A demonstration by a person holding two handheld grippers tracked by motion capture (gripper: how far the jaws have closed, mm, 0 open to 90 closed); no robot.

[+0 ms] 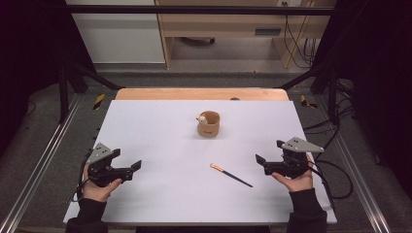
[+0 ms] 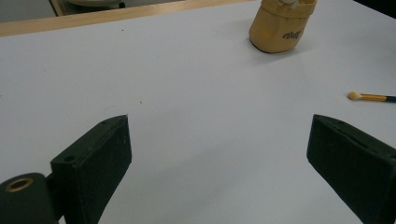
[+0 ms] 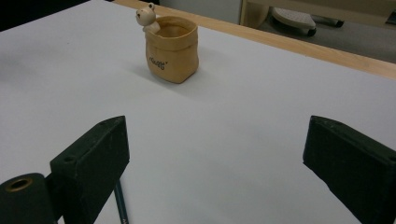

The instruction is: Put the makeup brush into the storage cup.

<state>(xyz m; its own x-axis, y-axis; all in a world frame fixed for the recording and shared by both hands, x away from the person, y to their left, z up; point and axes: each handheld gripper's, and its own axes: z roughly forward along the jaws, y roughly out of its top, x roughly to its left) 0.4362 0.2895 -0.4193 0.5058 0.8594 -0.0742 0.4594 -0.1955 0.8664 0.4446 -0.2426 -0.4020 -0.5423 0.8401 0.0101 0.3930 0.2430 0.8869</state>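
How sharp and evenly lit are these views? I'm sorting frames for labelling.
High view: the white table is evenly lit, the surroundings dark, and the pencil small but distinct. Left gripper view: the cup is cut by the top edge and slightly soft. Right gripper view: the cup is sharp with a soft shadow; near jaws blur.

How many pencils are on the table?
1. The pencil lies flat on the white table, in front of the little bear cup and just left of the right tool. None are visible inside the cup.
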